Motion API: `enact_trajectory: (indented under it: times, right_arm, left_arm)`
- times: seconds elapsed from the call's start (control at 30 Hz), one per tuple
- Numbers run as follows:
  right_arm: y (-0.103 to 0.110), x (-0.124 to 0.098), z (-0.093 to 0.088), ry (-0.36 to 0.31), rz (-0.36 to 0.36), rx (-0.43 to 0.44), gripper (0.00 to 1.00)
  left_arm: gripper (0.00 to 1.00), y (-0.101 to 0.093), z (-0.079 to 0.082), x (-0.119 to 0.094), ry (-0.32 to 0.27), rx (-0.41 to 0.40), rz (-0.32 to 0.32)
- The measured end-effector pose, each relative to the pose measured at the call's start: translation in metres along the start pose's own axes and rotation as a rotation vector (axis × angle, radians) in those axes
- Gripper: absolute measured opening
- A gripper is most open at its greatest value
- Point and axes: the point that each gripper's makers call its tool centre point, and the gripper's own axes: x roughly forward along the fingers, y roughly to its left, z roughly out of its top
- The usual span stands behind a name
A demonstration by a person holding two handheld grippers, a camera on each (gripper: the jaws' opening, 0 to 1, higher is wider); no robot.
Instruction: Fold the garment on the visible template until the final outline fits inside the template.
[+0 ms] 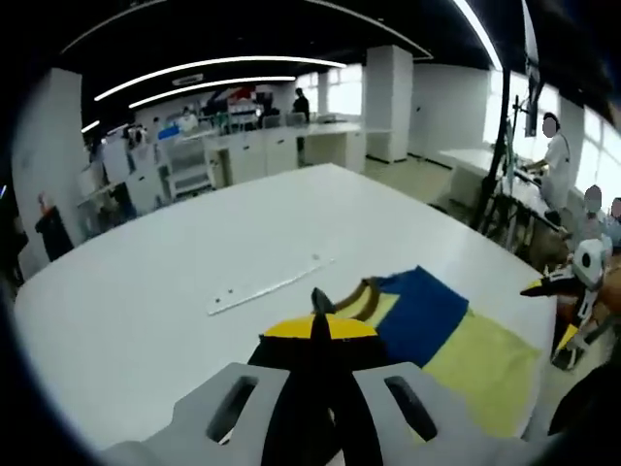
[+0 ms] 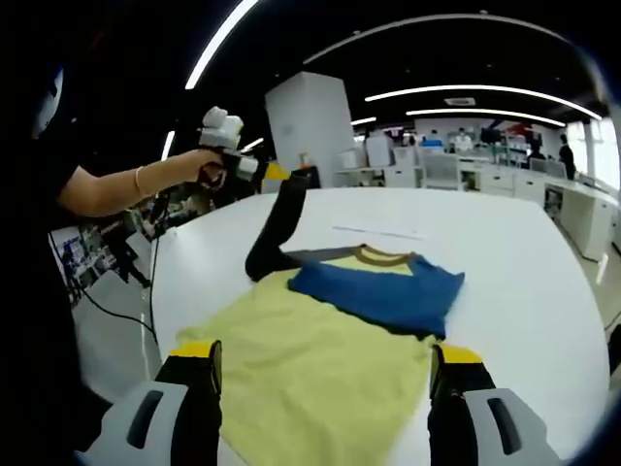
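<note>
A yellow shirt (image 2: 310, 359) lies flat on the white table (image 2: 524, 291). Its blue sleeve (image 2: 378, 286) is folded across the chest, just below the mustard collar (image 2: 378, 255). The black sleeve (image 2: 281, 218) is lifted up off the table, and my left gripper (image 2: 291, 173), held in a person's hand, is shut on its cuff. In the left gripper view the left gripper (image 1: 320, 309) has its jaws together, with the shirt (image 1: 485, 364) and blue sleeve (image 1: 422, 311) to the right. My right gripper (image 2: 325, 367) hangs open over the shirt's hem, jaws wide apart.
A thin pale strip (image 2: 378, 231) lies on the table beyond the collar, also seen as a strip (image 1: 272, 288) in the left gripper view. The table edge (image 2: 160, 291) is near the person. Cabinets, desks and people stand far behind.
</note>
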Motion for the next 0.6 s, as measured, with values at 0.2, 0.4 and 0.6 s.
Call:
enact_trajectory:
  times: [0.2, 0.4, 0.6]
  right_arm:
    - [0.0, -0.003, 0.002, -0.003, 0.003, 0.001, 0.89]
    - [-0.002, -0.007, -0.001, 0.003, -0.007, 0.006, 0.89]
    - [0.0, -0.008, -0.005, 0.009, -0.008, 0.012, 0.89]
  left_arm:
    - [0.0, -0.02, 0.02, 0.013, -0.037, -0.001, -0.029]
    - [0.0, -0.039, 0.033, 0.025, -0.051, 0.005, -0.061]
    - [0.0, -0.059, 0.042, 0.038, -0.053, -0.001, -0.092]
